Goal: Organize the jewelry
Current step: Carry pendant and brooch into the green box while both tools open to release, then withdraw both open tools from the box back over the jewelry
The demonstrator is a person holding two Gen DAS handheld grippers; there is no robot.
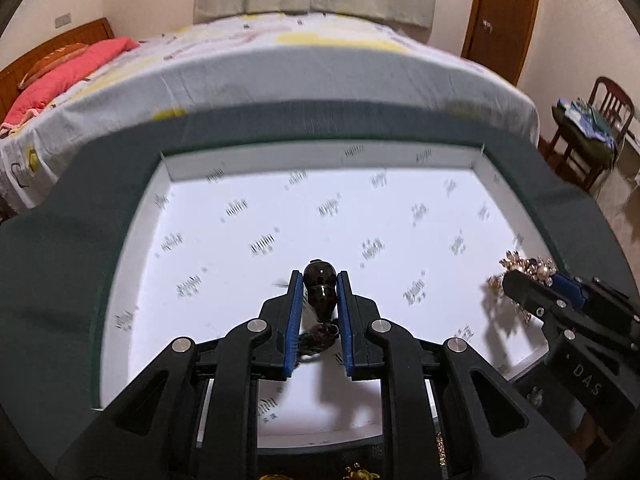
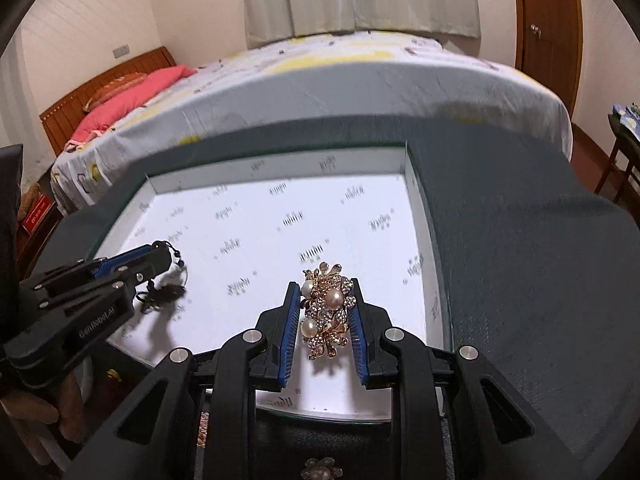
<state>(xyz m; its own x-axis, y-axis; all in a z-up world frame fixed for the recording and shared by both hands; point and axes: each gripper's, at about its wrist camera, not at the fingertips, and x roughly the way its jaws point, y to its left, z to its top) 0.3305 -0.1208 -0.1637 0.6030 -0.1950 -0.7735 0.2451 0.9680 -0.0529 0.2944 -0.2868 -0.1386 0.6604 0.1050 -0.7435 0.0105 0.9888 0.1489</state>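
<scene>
The left tongs (image 1: 319,283) are clenched on a dark bead pendant (image 1: 320,290) with a tassel hanging behind the tips. The right tongs (image 2: 326,304) grip a gold brooch (image 2: 329,312) set with pearls. Both pieces hang just above a shallow white tray (image 2: 280,184), lined with printed paper, which lies directly under and ahead of the tongs on the dark green table (image 2: 520,260). Nothing rests in the tray yet, so I judge the sorting barely begun: both pieces await placing, and more jewelry shows below the tongs, near the tray's front edge.
</scene>
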